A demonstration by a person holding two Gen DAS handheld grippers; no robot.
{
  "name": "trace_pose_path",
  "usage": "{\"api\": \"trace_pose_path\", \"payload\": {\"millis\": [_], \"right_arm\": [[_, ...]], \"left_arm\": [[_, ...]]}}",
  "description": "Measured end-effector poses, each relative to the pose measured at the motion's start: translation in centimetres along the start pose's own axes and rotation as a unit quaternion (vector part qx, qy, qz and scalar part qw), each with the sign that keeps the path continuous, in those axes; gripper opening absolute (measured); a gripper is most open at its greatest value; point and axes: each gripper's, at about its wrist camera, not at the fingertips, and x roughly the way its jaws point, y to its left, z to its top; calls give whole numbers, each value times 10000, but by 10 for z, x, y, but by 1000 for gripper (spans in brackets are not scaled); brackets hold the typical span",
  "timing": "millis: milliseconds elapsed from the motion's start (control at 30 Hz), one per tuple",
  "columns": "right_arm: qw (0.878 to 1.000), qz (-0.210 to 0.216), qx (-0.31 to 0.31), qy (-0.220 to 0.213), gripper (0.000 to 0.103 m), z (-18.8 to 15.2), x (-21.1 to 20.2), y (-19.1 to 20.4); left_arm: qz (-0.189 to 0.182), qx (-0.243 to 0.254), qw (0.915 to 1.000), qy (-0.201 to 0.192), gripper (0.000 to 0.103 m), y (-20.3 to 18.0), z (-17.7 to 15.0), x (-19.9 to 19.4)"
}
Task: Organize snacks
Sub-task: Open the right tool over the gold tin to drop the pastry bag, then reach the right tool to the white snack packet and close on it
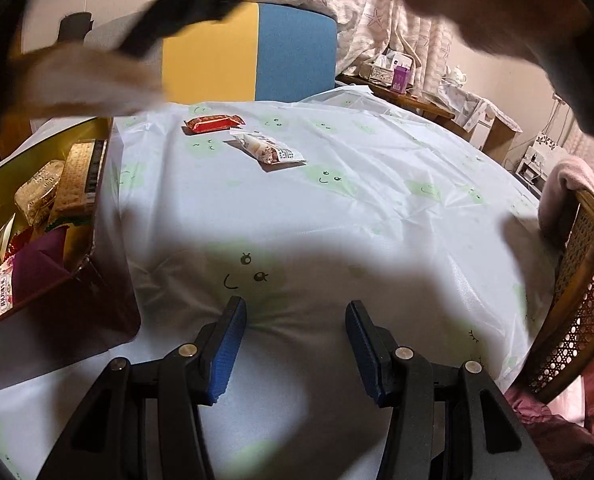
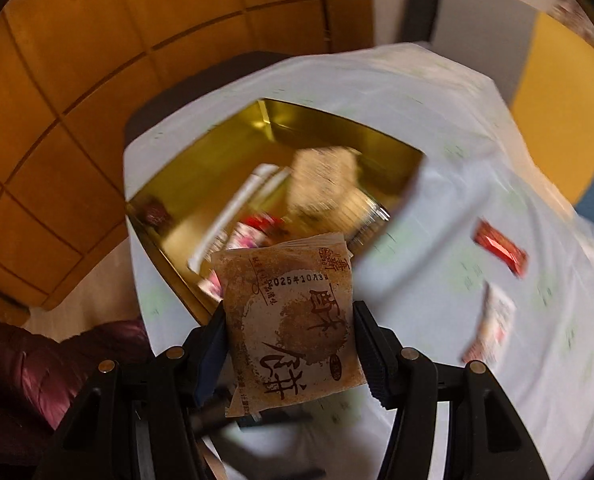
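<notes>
Pale plastic sheeting printed with green smiling faces covers the desk [image 1: 337, 208], with a yellow-and-blue panel [image 1: 253, 52] behind it at 12 o'clock and a cane chair [image 1: 577, 292] at 3 o'clock in the left wrist view. At 9 o'clock there stands a gold-lined tin [image 1: 1, 184] with several wrapped snacks in it. Two loose snacks lie on the sheet toward 12 o'clock: a red packet [image 1: 214, 123] and, just beside it, a white packet [image 1: 271, 149]. The left claw [image 1: 295, 316] hangs over bare sheeting, jaws apart with nothing between them. In the blurred right wrist view, the right claw [image 2: 289, 336] grips a brown biscuit packet [image 2: 293, 320] by its two side edges, above the desk's near edge, with the tin [image 2: 257, 128] toward 12 o'clock beyond it.
</notes>
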Motion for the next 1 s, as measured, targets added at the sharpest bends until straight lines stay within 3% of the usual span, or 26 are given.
{"api": "trace_pose_path", "payload": {"millis": [200,467,733,1000], "right_arm": [[9995,251,-166,97,62,30,33,11],[9999,106,65,-10,70,17,25,-1],[9983,-187,526,-161,70,-22,-2,-32],[9871,-701,1442,-24,70,-91,-19,-90]], "left_arm": [[-67,-29,10000,-8,52,3,-1,-2],[-38,-9,10000,-11,52,1,-1,-2],[21,17,10000,-8,52,-1,-1,-2],[87,43,10000,1,52,-2,-2,-2]]}}
